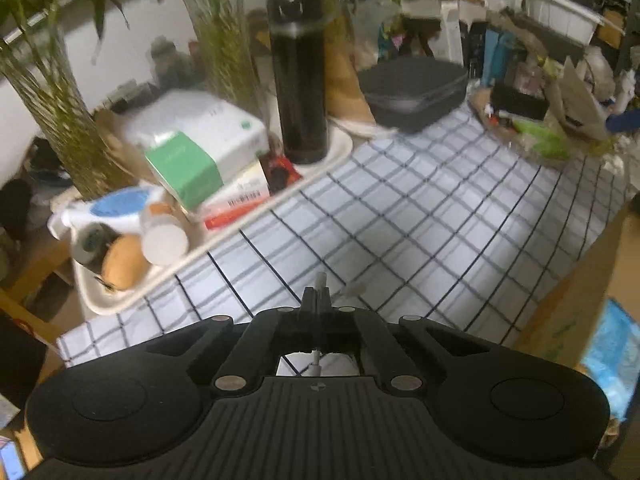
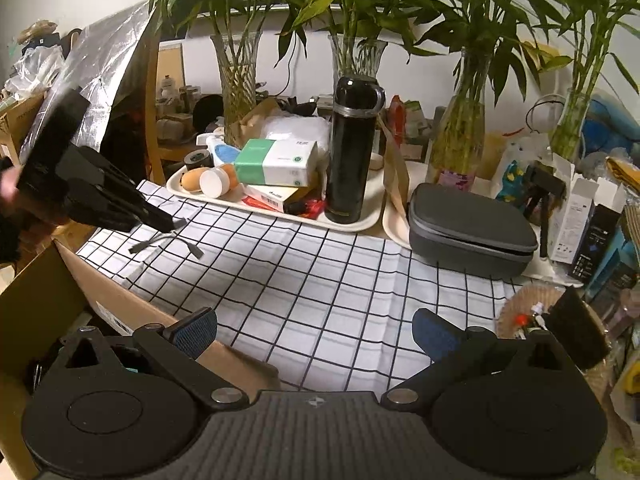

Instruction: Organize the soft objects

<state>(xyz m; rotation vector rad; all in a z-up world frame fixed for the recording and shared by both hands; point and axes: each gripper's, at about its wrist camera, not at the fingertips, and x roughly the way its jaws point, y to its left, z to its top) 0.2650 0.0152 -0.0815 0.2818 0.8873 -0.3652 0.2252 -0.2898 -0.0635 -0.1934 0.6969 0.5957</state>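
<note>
The checked tablecloth (image 2: 320, 280) covers the table, a cardboard box (image 2: 80, 292) at its left edge. The right gripper (image 2: 316, 334) hangs wide open and empty, while the left gripper (image 2: 176, 224) pinches a short white cable (image 2: 164, 242) dangling above the cloth near the box.

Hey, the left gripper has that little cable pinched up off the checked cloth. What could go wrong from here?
1. The left gripper is shut on the short cable with only its fingertips, roughly mid-length, so the thin cable could slip out.
2. Both loose ends dangle below the tips and might snag on the rim of the cardboard box beside it.
3. The view is motion-blurred; a fast swing could whip the cable free.
</note>
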